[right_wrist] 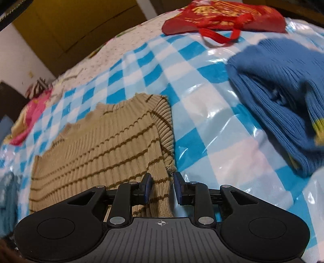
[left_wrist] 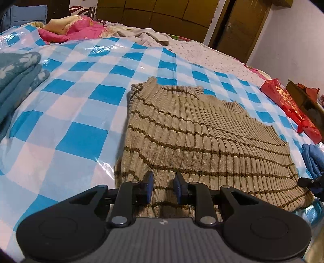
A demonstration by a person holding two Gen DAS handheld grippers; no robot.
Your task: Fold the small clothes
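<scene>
Left gripper and right gripper, both parted, holding nothing, I see over sweater; only right view shows blue knit at 2 o'clock.

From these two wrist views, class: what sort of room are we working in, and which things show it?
Most likely a bedroom: a bed under a checked plastic sheet, a rumpled pink quilt, and a wooden door behind.

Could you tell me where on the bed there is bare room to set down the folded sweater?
The checked sheet lies bare between the striped sweater and the teal blanket. A narrower bare strip runs between the sweater and the blue knit. It is crowded by the red bag and the pink bedding.
</scene>
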